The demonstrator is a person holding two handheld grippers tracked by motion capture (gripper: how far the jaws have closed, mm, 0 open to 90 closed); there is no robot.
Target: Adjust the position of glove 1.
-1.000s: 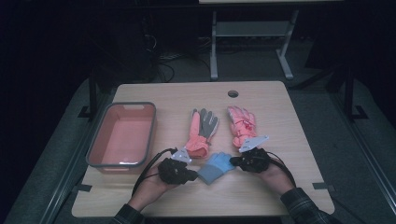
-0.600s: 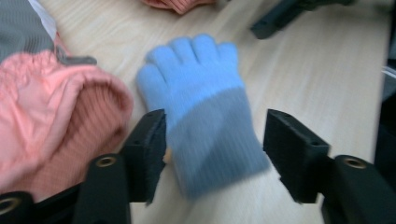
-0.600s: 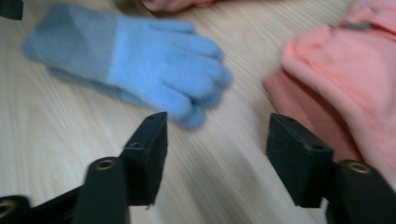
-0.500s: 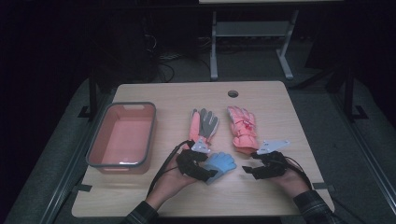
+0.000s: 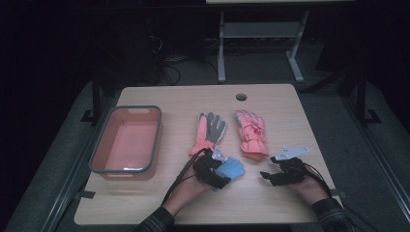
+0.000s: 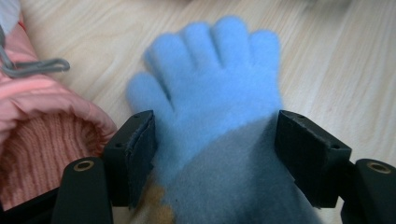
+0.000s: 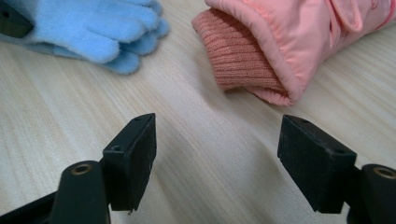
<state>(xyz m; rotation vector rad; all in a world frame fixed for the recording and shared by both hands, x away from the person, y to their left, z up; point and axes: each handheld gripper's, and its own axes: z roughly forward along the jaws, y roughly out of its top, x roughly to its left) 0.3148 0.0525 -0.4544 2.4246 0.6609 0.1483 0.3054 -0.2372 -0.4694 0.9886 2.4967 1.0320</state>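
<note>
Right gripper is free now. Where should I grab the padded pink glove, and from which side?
Take the pink glove by its ribbed knit cuff. The cuff is the end nearest the open right gripper, and it lies flat with bare table around it. Come in low from the person's side, one of the fingers on each flank of the cuff.

Blue glove (image 5: 230, 168); pink ski glove (image 5: 251, 131); pink-grey glove (image 5: 209, 130); pink bin (image 5: 126, 140), grey rim.
</note>
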